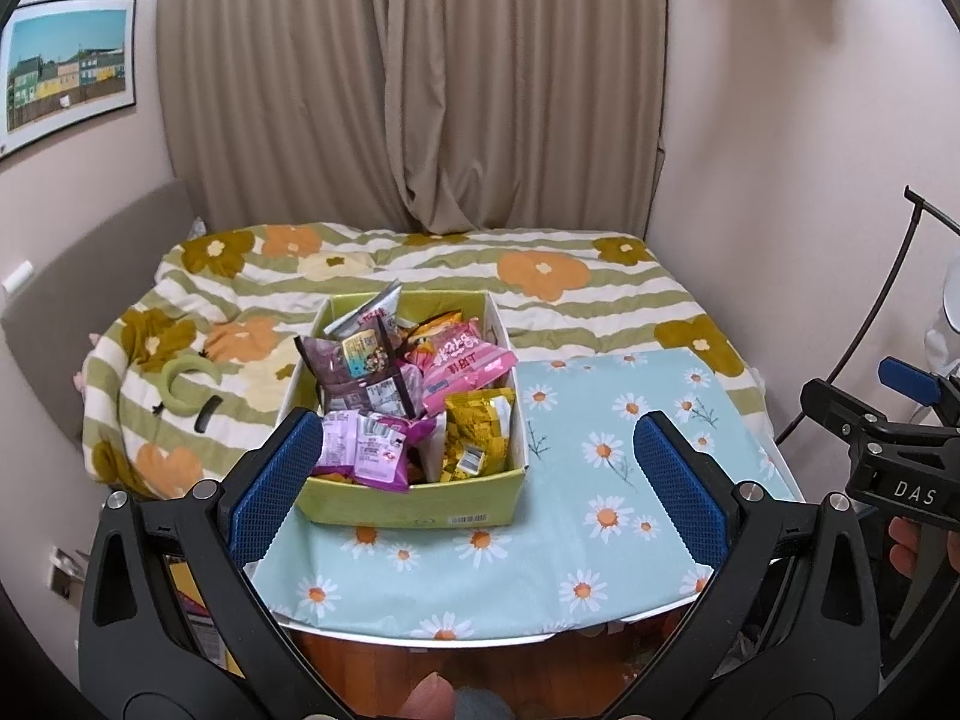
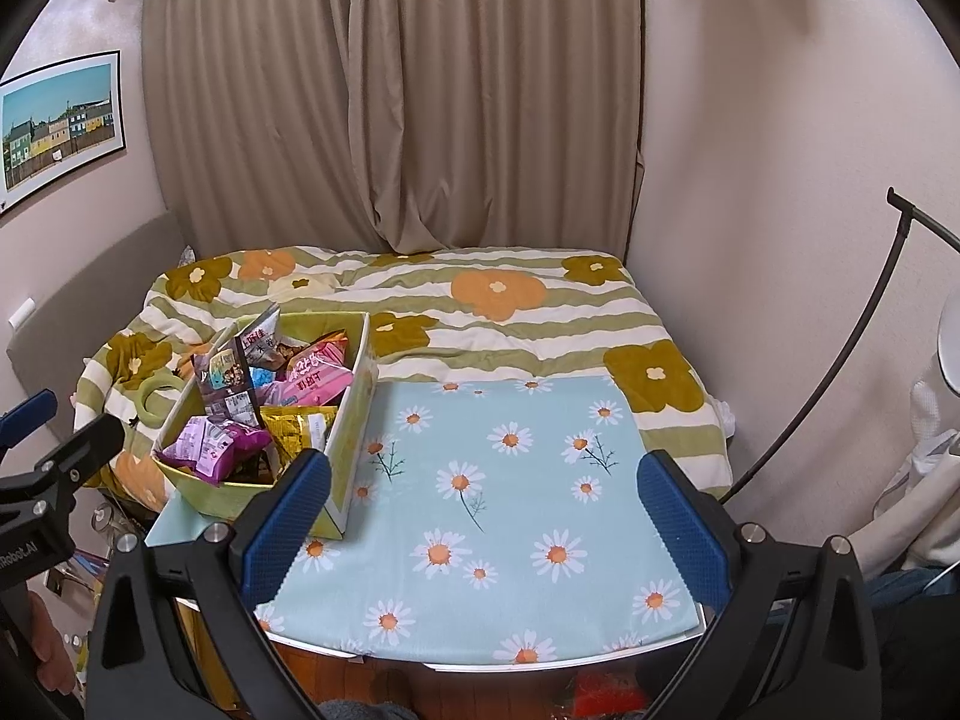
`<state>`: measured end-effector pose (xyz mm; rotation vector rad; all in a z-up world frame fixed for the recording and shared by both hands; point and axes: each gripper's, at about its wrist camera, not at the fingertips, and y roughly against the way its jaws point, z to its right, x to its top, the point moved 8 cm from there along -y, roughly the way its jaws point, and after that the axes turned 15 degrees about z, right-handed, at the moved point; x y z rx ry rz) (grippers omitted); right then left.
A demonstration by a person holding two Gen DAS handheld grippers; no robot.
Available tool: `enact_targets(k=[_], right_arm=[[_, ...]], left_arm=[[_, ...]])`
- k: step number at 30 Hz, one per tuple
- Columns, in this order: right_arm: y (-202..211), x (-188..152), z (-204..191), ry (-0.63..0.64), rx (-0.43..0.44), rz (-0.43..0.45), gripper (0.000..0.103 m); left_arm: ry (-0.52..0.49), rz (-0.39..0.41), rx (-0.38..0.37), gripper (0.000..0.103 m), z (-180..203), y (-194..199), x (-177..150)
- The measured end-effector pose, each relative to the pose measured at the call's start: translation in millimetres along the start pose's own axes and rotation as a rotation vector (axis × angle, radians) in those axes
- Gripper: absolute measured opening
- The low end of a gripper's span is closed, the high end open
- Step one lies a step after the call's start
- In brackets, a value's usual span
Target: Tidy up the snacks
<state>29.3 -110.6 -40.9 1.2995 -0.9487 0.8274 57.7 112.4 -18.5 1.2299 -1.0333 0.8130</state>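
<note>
On the daisy cloth [image 2: 510, 480], snacks [image 1: 414, 396] are all sitting heaped in the green box [image 1: 414, 507]; both grippers [image 1: 480, 474] [image 2: 486, 510] are hovering wide open, holding nothing.

Each claw is black plastic, the left claw [image 1: 480, 468] and right claw [image 2: 480, 498] alike: two curved arms, silver screws at the joints, blue cross-hatched pads [image 1: 273, 483]. White "DAS" lettering marks one body.

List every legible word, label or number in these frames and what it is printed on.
"DAS": on the right gripper body, left wrist view.
"Robot.AI", start cut off: on the left gripper body, right wrist view.
Snack packets in the green box: print too blurred to read.
Box barcode label: too small.
</note>
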Motion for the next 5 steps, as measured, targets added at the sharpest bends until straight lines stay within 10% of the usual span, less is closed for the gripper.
enact_targets(k=[5], right_arm=[[-0.4,-0.4,-1.6,-0.002,0.001,0.001,0.102]], left_arm=[[-0.002,0.009,0.008,0.103,-6.1,-0.5,-0.3]])
